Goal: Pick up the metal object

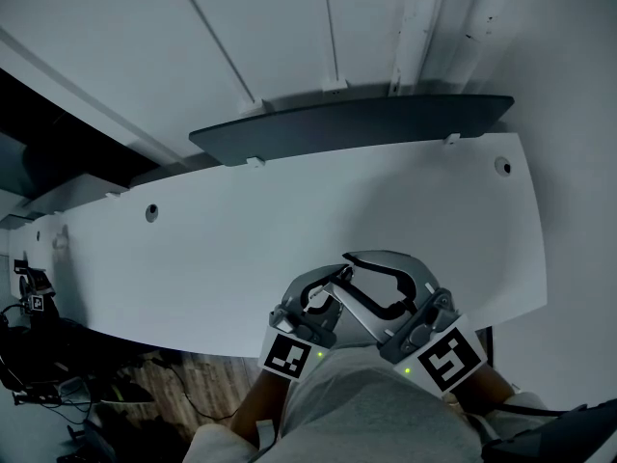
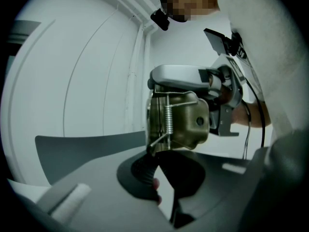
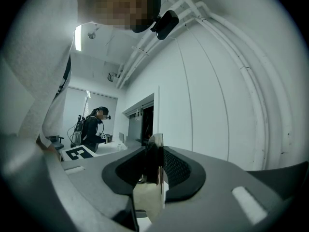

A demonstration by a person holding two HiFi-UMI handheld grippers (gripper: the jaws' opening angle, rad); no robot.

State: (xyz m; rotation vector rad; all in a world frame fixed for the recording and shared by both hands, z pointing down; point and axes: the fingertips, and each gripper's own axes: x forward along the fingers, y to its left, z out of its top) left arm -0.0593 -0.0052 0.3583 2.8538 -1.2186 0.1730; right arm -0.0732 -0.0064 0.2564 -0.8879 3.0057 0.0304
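Note:
The metal object [image 2: 176, 120] is a brass-coloured hinge with a coil spring. In the left gripper view it hangs just above and beyond my left gripper [image 2: 161, 168], whose dark jaws are shut with nothing between them. In the right gripper view its thin plate [image 3: 155, 161] stands edge-on between the pads of my right gripper [image 3: 155, 173], which is shut on it. In the head view both grippers are close to my body, over the table's near edge. The left gripper [image 1: 328, 295] is tip to tip with the right gripper [image 1: 355, 266], and the metal object is mostly hidden between them.
The white table [image 1: 289, 220] has two round holes [image 1: 151, 212], and a dark grey panel [image 1: 357, 123] runs along its back by the wall. Cables and gear lie on the floor at the lower left [image 1: 48, 374]. A person [image 3: 91, 127] stands far off in the right gripper view.

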